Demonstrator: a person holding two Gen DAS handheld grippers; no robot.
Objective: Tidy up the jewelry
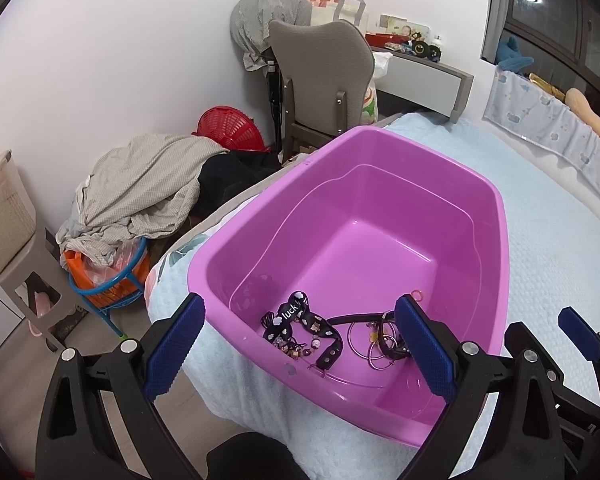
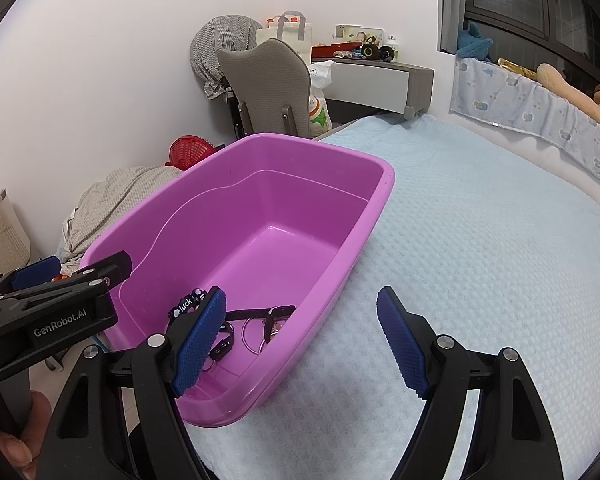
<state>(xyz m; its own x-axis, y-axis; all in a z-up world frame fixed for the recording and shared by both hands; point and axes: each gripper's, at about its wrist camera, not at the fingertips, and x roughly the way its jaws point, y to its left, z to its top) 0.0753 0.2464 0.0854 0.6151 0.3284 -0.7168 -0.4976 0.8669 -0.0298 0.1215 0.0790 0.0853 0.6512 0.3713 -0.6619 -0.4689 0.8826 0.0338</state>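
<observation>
Jewelry (image 1: 324, 336) heaped at near end of purple tub (image 1: 488, 208) on bed. L gripper (image 1: 300, 344) jaws wide apart, straddling near rim, pile dead ahead btwn tips. R gripper (image 2: 300, 344) also spread, empty, pile off to its left; L nearer.

A bed (image 2: 480, 248) is covered by a pale blue waffle-textured blanket (image 1: 552, 248), on which a purple plastic tub (image 1: 488, 216) is set near the bed's edge. A patch of floral-printed bedding (image 1: 160, 268) is exposed at the corner beside the tub. A blue patterned cloth (image 2: 532, 112) is draped along the far side of the bed.
</observation>
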